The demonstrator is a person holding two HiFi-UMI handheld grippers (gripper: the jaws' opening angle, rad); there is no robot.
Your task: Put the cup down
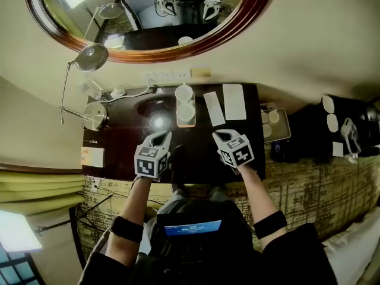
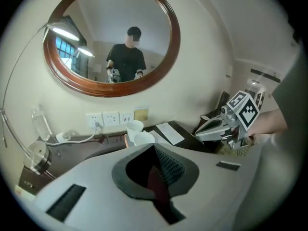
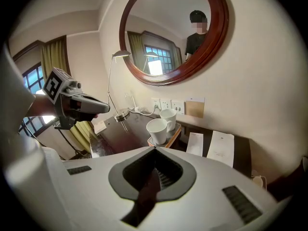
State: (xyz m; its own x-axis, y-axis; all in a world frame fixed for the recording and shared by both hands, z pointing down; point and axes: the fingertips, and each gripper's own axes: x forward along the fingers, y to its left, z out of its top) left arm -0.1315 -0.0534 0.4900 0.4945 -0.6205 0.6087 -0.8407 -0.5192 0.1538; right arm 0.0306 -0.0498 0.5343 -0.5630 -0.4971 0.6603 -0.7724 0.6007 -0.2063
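Two white cups stand on a small orange-edged tray (image 1: pixel 186 123) at the back of the dark desk (image 1: pixel 124 141): the far cup (image 1: pixel 184 92) and the near cup (image 1: pixel 186 111). Both show in the left gripper view (image 2: pixel 134 126) (image 2: pixel 143 138) and in the right gripper view (image 3: pixel 168 117) (image 3: pixel 157 130). My left gripper (image 1: pixel 161 138) hovers over the desk, nearer to me than the cups and a little left of them, shut and empty (image 2: pixel 154 146). My right gripper (image 1: pixel 221 136) hangs beside it to the right, also shut with nothing in it (image 3: pixel 155 148). Neither touches a cup.
A desk lamp (image 1: pixel 92 57) with a round base (image 1: pixel 95 115) stands at the left. Two paper cards (image 1: pixel 234 101) (image 1: pixel 214 108) lie right of the cups. Wall sockets (image 1: pixel 163 75) and an oval mirror (image 1: pixel 148 51) are behind. A side tray (image 1: pixel 281 123) sits further right.
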